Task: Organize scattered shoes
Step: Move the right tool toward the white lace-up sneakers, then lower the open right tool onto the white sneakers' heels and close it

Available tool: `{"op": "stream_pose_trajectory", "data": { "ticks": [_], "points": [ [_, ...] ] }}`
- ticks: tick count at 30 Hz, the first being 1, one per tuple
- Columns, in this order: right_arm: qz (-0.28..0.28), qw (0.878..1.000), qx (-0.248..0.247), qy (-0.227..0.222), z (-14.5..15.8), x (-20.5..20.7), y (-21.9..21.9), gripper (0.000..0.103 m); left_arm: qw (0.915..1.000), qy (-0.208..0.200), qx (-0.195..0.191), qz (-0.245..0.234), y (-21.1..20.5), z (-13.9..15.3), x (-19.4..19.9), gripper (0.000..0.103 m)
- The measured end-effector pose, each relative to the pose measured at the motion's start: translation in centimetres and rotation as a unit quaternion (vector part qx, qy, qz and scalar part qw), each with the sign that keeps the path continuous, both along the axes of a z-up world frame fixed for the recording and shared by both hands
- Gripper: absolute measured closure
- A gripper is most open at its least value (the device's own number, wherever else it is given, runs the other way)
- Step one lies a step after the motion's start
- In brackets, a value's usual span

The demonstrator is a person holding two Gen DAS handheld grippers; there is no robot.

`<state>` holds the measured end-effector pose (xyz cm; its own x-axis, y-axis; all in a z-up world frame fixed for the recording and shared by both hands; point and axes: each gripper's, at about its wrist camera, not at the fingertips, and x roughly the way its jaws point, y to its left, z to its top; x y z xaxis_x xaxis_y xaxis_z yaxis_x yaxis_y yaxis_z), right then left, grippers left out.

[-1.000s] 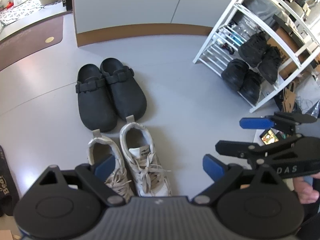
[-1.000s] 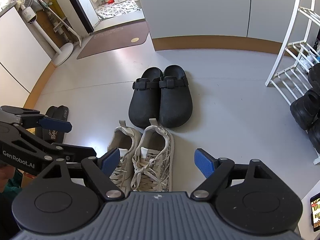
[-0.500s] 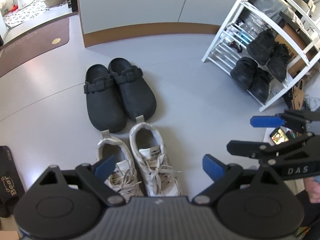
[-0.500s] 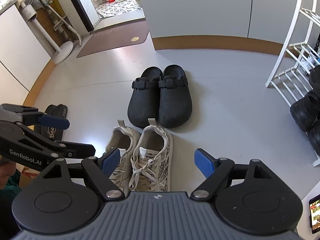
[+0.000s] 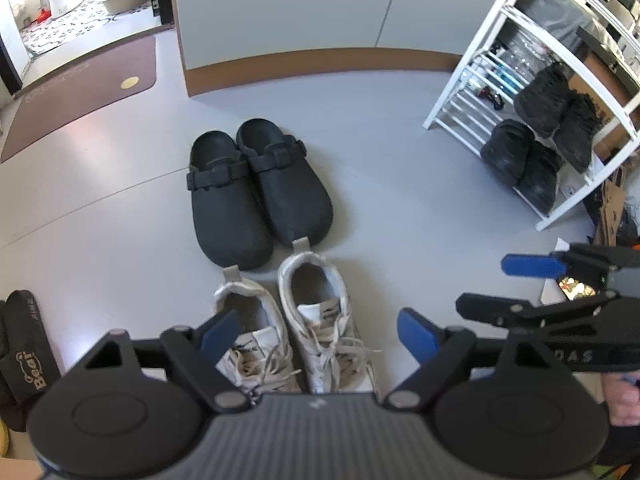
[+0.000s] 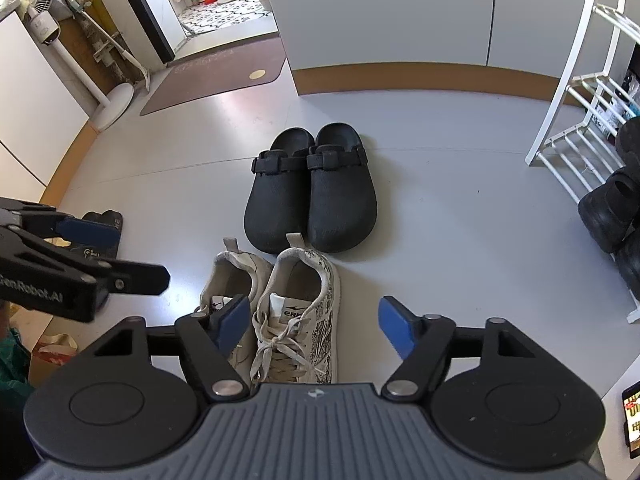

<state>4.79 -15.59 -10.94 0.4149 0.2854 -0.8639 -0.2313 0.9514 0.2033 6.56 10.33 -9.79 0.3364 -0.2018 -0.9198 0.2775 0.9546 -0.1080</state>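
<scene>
Two sneakers (image 5: 296,332), toes hidden by hand-held gripper (image 5: 316,336)

Open grey floor (image 5: 400,184) is seen between the paired shoes and the white shoe rack (image 5: 532,92) at the right, giving a wide free lane. The middle is blocked by black clogs (image 6: 312,188) touching toe-to-heel with white sneakers (image 6: 280,308). Bare floor is also left between the clogs and the brown doormat (image 6: 216,76). Black slippers (image 5: 24,344) are set at the far left, well apart from the sneakers.
</scene>
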Motion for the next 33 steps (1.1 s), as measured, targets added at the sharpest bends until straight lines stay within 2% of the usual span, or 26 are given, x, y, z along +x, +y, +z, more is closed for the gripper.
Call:
{"op": "stream_pose_trajectory", "data": {
  "ticks": [5, 11, 19, 24, 33],
  "points": [
    [-0.006, 1.000, -0.009, 0.009, -2.1, -0.1, 0.3, 0.038, 0.9998, 0.017, -0.003, 0.011, 0.5, -0.5, 0.3, 0.025],
    [-0.002, 1.000, 0.011, 0.004, -4.4, -0.4, 1.2, 0.039, 0.9993, 0.021, -0.011, 0.028, 1.4, -0.6, 0.6, 0.030],
    [-0.022, 1.000, -0.002, 0.016, -7.3, -0.2, 1.4, 0.039, 0.9989, 0.019, -0.013, 0.041, 2.2, -0.5, 0.9, 0.031],
    [-0.040, 0.999, 0.008, 0.011, -9.4, -0.2, 1.8, 0.039, 0.9989, 0.017, -0.012, 0.042, 2.1, -0.3, 1.1, 0.031],
    [-0.024, 1.000, 0.010, -0.013, -14.8, -0.9, 4.7, 0.039, 0.9982, 0.034, -0.003, 0.050, 2.2, -1.7, 1.4, 0.030]
  ]
}}
